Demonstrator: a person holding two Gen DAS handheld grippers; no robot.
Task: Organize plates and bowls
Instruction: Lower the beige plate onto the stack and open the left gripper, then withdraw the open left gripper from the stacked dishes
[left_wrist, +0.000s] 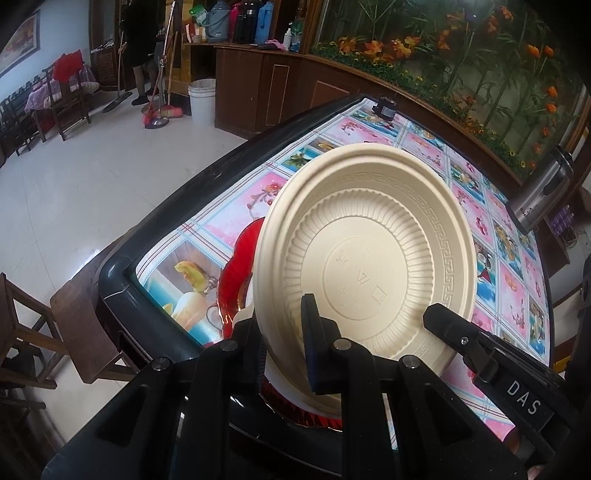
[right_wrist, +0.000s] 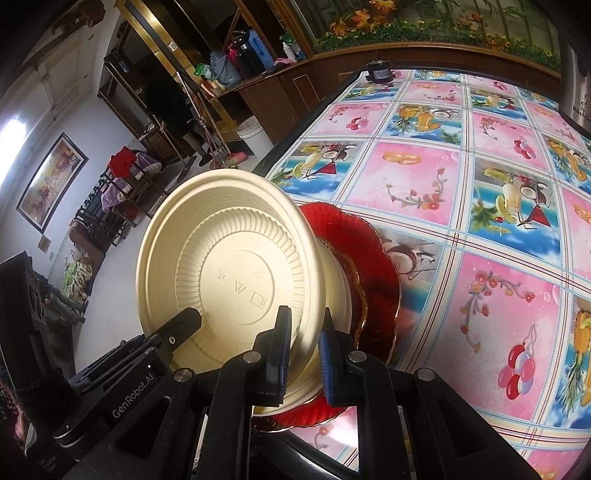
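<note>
One broad table (right_wrist: 461, 173) under a pink fruit-print cloth carries the work, and near its front edge lies a scalloped red plate (right_wrist: 373, 266) with a smaller amber-rimmed dish (right_wrist: 356, 295) nested on it.

Over that stack stands the cream plate (left_wrist: 369, 240), tipped almost on edge. Its ribbed underside faces both cameras and its lower rim is down close to the dishes; whether it touches them is hidden.

The left gripper (left_wrist: 280, 321) has its jaws drawn in on the plate's lower rim, one finger on the underside and the other behind. The right gripper (right_wrist: 304, 325) pinches the same rim just beside it, in the same way.

The step in hand looks like laying the cream plate flat onto the stack. To do it well, both grippers should tilt together so the thin plastic does not twist or flex between them. The lower rim should be kept centred over the amber-rimmed dish as it comes down. Only when the plate rests level should the jaws let go, one gripper after the other, so it cannot slide off the glossy red glass.
</note>
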